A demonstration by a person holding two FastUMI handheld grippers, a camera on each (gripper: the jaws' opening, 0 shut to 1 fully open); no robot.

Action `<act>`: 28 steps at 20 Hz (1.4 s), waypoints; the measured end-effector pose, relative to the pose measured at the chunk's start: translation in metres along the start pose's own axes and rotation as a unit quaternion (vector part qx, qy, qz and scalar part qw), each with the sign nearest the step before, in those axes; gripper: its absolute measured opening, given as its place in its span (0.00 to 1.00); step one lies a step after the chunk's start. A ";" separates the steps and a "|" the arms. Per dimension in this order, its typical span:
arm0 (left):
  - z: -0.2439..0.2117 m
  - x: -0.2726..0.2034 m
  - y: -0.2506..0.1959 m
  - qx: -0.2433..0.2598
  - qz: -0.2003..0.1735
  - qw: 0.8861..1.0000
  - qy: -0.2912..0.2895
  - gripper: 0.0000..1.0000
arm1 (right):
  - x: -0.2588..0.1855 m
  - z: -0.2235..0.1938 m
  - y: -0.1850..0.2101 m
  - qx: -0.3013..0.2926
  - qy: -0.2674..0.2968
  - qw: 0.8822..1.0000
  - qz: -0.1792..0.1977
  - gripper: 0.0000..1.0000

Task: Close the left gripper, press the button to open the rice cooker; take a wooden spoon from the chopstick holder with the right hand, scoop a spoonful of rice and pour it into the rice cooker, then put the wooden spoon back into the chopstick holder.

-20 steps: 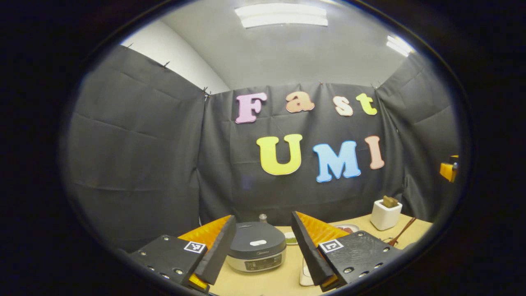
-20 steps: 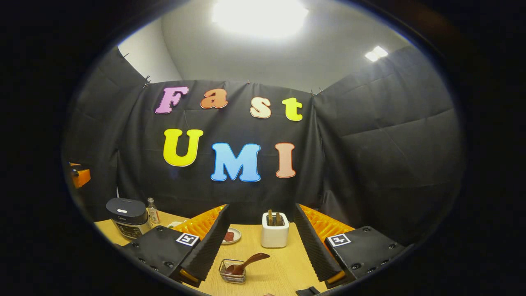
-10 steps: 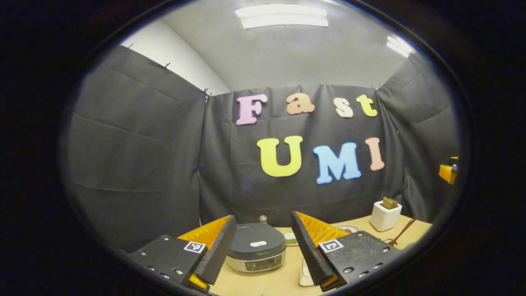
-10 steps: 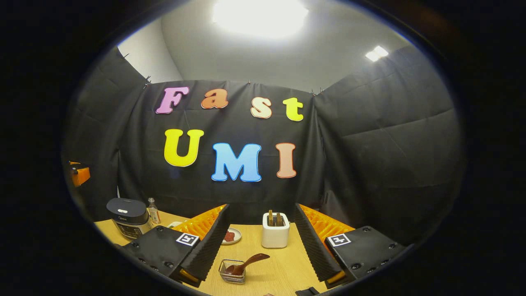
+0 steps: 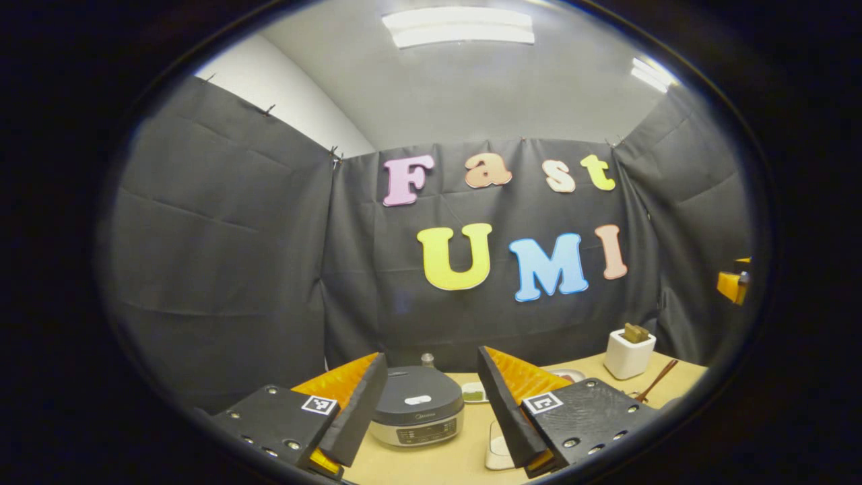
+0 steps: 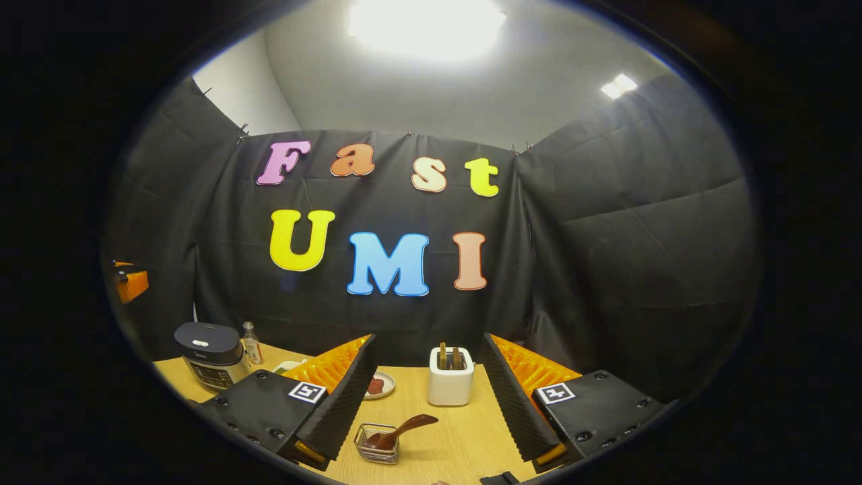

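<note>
The left gripper (image 5: 429,411) is held with fingers apart, above the bench's (image 5: 444,465) near edge; the closed rice cooker (image 5: 417,414) is framed between them, panel facing the gripper. The right gripper (image 6: 425,407) is likewise spread, well short of the chopstick holder (image 6: 450,385), where wooden handles stand upright. A wooden spoon (image 6: 399,432) lies tilted in a small glass dish (image 6: 376,444), handle pointing up-right.

hand-held gripper (image 5: 425,409): black screwed plates, square tags, ribbed fingers
</note>
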State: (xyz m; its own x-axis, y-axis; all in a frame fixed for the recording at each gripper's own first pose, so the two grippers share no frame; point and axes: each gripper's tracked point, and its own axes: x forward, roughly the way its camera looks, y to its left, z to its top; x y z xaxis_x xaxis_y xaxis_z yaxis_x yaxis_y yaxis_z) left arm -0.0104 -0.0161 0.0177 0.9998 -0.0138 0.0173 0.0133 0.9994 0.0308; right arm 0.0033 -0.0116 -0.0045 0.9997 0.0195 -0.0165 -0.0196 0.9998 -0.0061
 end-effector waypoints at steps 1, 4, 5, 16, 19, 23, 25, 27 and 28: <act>0.000 0.000 -0.001 0.000 0.001 1.000 0.001 0.84 | 0.001 0.000 -0.001 0.001 0.001 1.000 0.001 0.97; 0.002 0.001 -0.004 0.002 0.003 1.000 0.000 0.84 | 0.001 -0.003 -0.005 0.003 0.003 1.000 0.002 0.98; 0.003 0.001 -0.005 0.003 0.004 1.000 0.000 0.84 | 0.002 -0.004 -0.006 0.003 0.003 1.000 0.003 0.98; 0.011 0.003 -0.031 0.011 0.016 1.000 -0.005 0.67 | 0.007 -0.020 -0.029 0.003 0.010 1.000 0.028 0.98; 0.013 0.004 -0.037 0.008 0.016 1.000 -0.005 0.49 | 0.007 -0.026 -0.033 0.010 0.014 0.999 0.039 0.98; 0.017 0.010 -0.040 0.008 0.007 1.000 -0.008 0.23 | 0.010 -0.032 -0.038 0.021 0.016 0.999 0.038 0.98; 0.013 0.024 -0.041 0.003 -0.007 1.000 -0.006 0.17 | 0.012 -0.036 -0.036 0.024 0.021 0.999 0.037 0.97; 0.012 0.036 -0.028 -0.002 0.001 1.000 -0.007 0.04 | 0.014 -0.040 -0.035 0.022 0.025 0.999 0.032 0.97; 0.004 0.047 -0.027 -0.011 -0.005 1.000 -0.002 0.02 | 0.015 -0.039 -0.034 0.021 0.025 0.999 0.028 0.97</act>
State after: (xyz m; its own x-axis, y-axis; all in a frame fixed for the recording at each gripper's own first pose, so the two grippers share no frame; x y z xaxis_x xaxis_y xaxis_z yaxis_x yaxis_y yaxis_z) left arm 0.0357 -0.0439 0.0219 0.9995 -0.0244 0.0206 0.0242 0.9997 0.0095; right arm 0.0180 -0.0457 -0.0437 0.9949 0.0767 -0.0652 -0.0743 0.9965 0.0385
